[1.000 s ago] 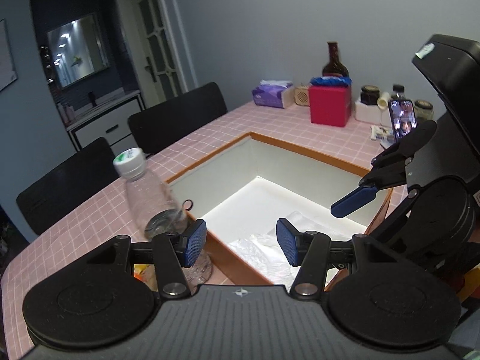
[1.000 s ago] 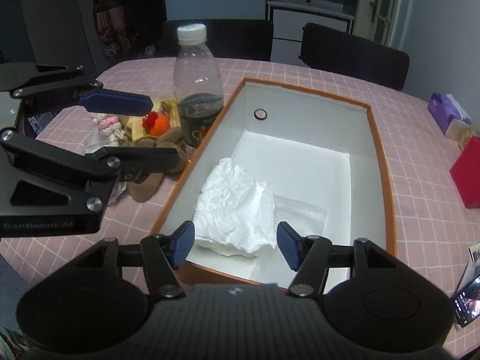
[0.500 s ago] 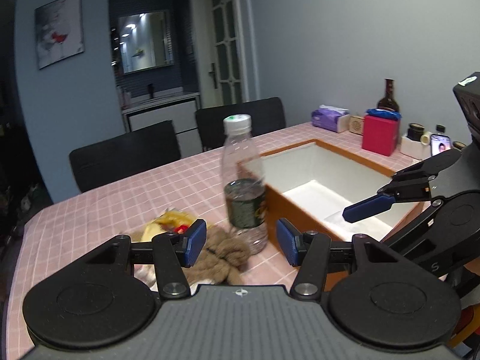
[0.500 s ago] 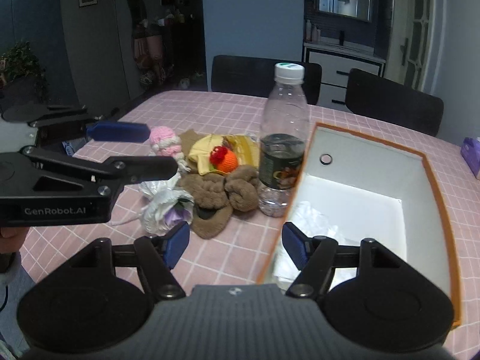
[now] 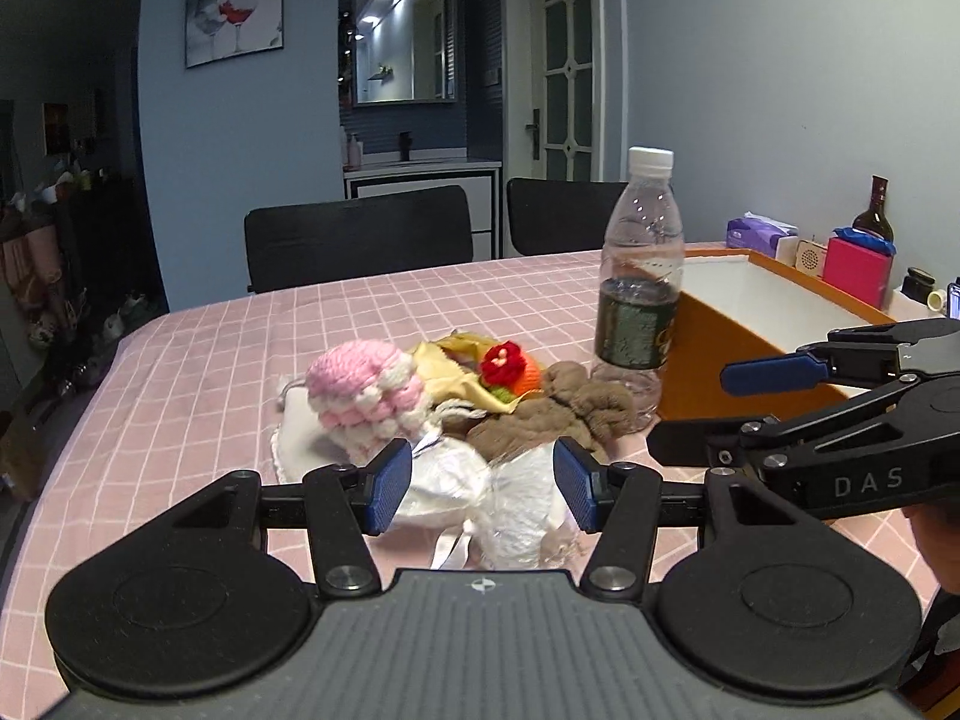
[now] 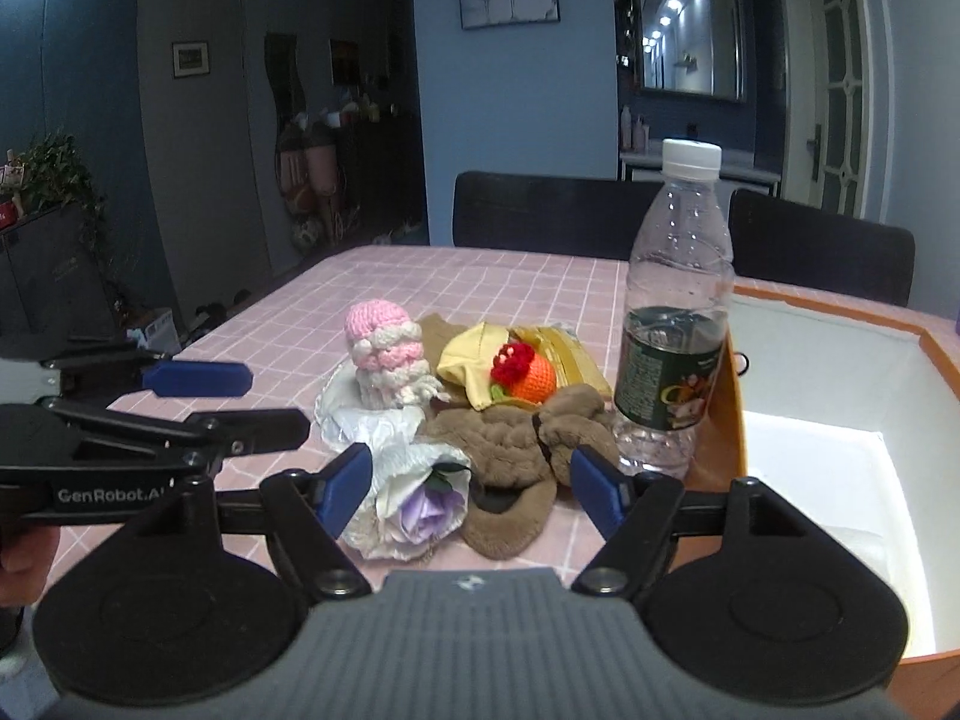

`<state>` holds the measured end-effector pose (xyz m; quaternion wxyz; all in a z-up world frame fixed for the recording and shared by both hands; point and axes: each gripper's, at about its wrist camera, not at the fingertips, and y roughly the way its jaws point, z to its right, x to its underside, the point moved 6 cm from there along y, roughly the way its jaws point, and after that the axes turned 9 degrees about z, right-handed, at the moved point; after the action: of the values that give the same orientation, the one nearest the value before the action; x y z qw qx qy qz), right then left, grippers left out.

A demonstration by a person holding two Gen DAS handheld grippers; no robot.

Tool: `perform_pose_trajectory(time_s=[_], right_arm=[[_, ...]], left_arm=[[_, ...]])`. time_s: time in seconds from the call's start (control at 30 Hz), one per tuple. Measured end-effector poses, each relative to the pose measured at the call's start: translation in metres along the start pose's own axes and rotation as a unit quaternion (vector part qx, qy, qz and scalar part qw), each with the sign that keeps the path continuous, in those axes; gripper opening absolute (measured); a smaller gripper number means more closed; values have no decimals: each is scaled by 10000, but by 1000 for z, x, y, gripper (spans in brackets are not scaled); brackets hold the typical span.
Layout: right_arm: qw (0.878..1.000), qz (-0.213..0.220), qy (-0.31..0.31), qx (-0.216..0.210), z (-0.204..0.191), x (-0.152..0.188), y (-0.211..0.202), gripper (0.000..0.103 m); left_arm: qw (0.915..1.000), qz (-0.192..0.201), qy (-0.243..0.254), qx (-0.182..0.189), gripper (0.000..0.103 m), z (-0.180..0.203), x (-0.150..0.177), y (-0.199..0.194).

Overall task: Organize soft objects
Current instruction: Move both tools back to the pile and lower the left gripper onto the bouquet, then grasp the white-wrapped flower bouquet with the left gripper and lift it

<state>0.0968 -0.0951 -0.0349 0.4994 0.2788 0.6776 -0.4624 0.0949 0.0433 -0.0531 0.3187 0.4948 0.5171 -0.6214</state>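
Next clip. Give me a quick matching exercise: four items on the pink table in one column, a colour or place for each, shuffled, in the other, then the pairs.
Things:
1. knit hat
2. bottle
3. fabric flower
4. brown plush

Descriptions:
A. lilac, wrapped in white
B. pink and white stripes
C. upright against the box
D. lies between flower and bottle

Pairs: 1-B, 2-C, 3-A, 4-D

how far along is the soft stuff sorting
Early. One white crumpled item seems to lie in the box. Both grippers, left and right, are open and empty. The pink knit, brown plush and wrapped flower remain piled on the table.
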Motion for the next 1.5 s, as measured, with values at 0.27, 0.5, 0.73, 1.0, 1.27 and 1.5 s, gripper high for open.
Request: perform_pose_trajectory(time_s=[0.27,0.5,0.73,1.0,1.27,1.5], right_arm=[[9995,-66,16,313,-6,28,23,71],[9994,-175,33,307,-8,35,37,58],[9976,-236,-186,622,6,31,56,34],[9979,-480,-286,328,-3,41,76,24],[9961,-707,-174,-502,-36,55,74,20],[9953,-841,-51,-477,-32,60,78,19]], left_arm=[[9995,50,-295,-41,70,-22,27,-3],[9988,-121,-473,89,72,-28,41,3],[9910,-417,-1237,313,73,-32,40,18],[9741,-718,-2103,414,76,-39,37,32],[9700,-955,-2234,65,84,-50,37,39],[9744,-1088,-1968,29,85,-47,32,35]])
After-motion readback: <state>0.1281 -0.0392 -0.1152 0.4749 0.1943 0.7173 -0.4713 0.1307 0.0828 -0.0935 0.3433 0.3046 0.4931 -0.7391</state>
